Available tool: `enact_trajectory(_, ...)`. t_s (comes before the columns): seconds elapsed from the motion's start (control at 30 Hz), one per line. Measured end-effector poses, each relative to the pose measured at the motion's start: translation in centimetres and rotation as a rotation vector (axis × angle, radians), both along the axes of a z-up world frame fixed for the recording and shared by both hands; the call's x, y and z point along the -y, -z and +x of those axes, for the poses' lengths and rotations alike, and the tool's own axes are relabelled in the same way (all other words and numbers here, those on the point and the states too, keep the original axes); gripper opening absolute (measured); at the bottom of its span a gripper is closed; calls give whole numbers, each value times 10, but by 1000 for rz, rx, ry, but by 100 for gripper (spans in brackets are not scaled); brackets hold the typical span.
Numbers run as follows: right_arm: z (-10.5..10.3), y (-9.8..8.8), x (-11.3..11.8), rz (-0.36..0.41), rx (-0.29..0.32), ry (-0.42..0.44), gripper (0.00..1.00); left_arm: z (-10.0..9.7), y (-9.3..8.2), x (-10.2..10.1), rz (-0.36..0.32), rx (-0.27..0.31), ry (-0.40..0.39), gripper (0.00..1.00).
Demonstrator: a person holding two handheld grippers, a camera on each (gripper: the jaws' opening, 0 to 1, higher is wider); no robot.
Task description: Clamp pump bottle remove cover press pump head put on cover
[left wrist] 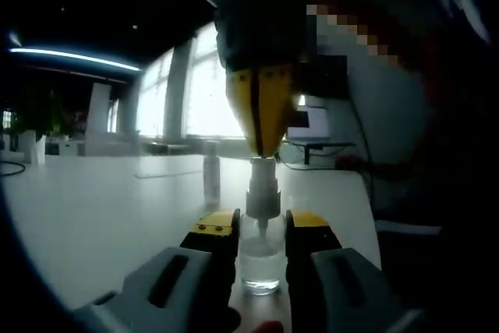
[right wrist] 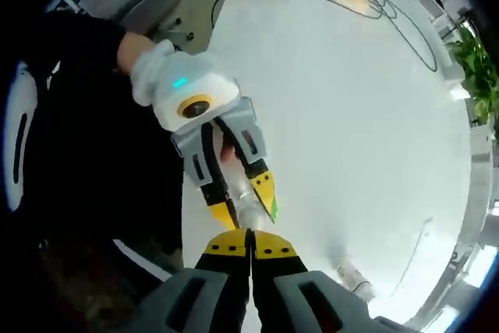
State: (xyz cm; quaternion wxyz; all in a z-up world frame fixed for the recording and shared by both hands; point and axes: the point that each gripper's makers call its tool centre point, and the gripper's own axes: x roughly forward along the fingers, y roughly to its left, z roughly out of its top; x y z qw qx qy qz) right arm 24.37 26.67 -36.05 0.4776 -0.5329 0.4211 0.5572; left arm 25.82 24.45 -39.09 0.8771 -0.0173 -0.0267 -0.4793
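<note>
Clamping the pump bottle [left wrist: 260, 259] between its jaws, the left hand-held gripper [left wrist: 260, 228] is steadying it while the right hand-held gripper [left wrist: 261, 142], pressed together, is bearing down on the pump head [left wrist: 263, 185], risking slipping off-centre.

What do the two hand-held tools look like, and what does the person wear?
Each tool has grey jaws with black slots and yellow tips edged in black. The left tool has a white rounded body with a yellow-ringed round part and a small teal light. The right tool shows yellow tips under a dark grey body with a white top. The person's sleeve is dark.
</note>
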Motion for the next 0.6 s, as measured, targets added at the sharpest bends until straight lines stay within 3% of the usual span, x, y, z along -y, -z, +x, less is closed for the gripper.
enact_trajectory(0.1, -2, 0, -1, -1, 11, -139, 0, 0, 0, 0, 0, 0, 0, 15)
enact_trajectory(0.23, -4, 0, -1, -14, 23, -216, 0, 0, 0, 0, 0, 0, 0, 15)
enact_trajectory(0.4, -4, 0, -2, -23, 30, -269, 0, 1, 1, -1, 1, 1, -1, 15)
enact_trajectory(0.6, -4, 0, -2, -21, 27, -271, 0, 1, 1, -1, 2, 2, 0, 15)
